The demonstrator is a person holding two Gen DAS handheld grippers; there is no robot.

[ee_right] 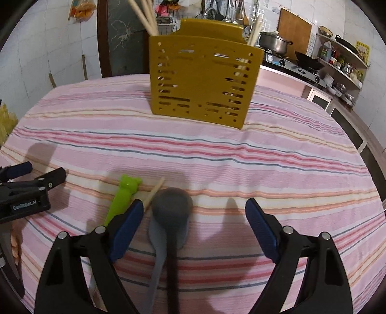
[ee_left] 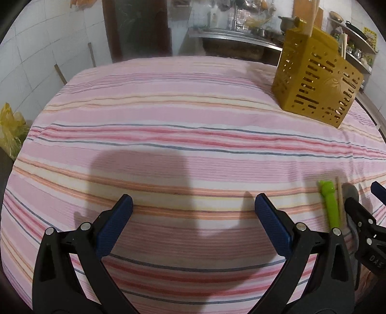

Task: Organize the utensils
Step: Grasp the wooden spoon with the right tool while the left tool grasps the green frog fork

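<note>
A mustard-yellow slotted utensil holder (ee_right: 200, 79) stands on the striped tablecloth with chopsticks (ee_right: 144, 14) sticking out of it; it also shows in the left wrist view (ee_left: 316, 82) at the far right. Near the front edge lie a green-handled utensil (ee_right: 121, 198), a single chopstick (ee_right: 154, 192), a grey spoon (ee_right: 166, 231) and a dark spoon (ee_right: 172, 207) on top of it. My right gripper (ee_right: 193, 217) is open, its jaws around the spoons' bowls without touching. My left gripper (ee_left: 193, 215) is open and empty, left of the utensils (ee_left: 329, 205).
The table (ee_left: 168, 120) is covered by a pink striped cloth. A yellow plastic bag (ee_left: 9, 128) sits beyond its left edge. A counter with a pot (ee_right: 275, 42), stove and shelves runs behind at the right. A tiled wall and a dark door stand behind.
</note>
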